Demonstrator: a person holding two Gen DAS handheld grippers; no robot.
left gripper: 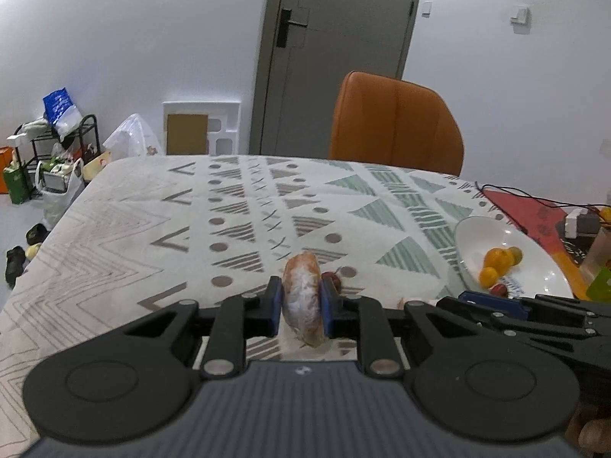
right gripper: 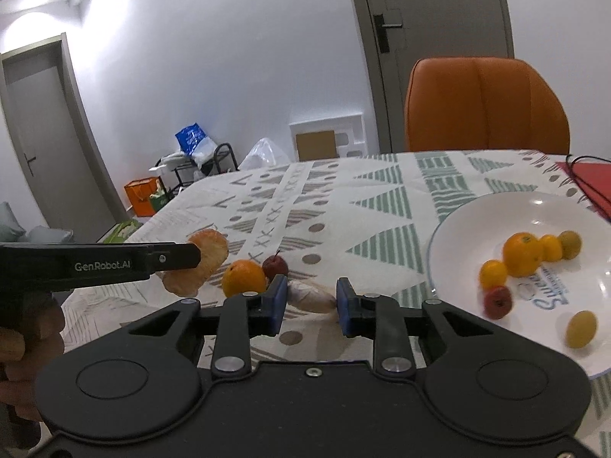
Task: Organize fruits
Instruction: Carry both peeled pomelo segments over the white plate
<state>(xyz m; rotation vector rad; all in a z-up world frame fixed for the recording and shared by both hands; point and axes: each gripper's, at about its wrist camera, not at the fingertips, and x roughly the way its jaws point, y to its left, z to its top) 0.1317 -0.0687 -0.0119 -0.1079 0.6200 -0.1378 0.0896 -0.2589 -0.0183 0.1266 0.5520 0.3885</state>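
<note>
Two grippers were at work over the worktop [right gripper: 382, 206], which was covered in a pale cloth printed with green and grey triangles. The left gripper [left gripper: 301, 305] had its blue-padded fingers [left gripper: 274, 305] clenched on a peeled, pale orange citrus fruit with white pith [left gripper: 301, 297], lifted clear of the cloth; from the right wrist camera the same fruit [right gripper: 198, 267] hung well left of the white ceramic plate [right gripper: 477, 213]. The right gripper [right gripper: 311, 299] had its fingers spread apart, empty, hovering low near the plate's left rim, with a second pale peeled piece [right gripper: 311, 295] lying on the cloth between the finger pads. Just left of that piece sat a round whole orange [right gripper: 244, 276] and a small dark red fruit with a stem [right gripper: 275, 265].

On the plate lay a large orange [right gripper: 522, 253], several small yellow-orange fruits, a small red fruit [right gripper: 497, 301] and a yellowish oval one [right gripper: 580, 329], which was blurred.

The peeled fruit would likely handle as light, soft and easily bruised: with no rind, hard pressure could burst the segments or split them apart, and the moist pith might slip. The grip across its broad flanks looked sound, provided the squeeze stayed gentle. The whole orange should be firmer and heavier, best taken across its widest middle, though it could roll.
</note>
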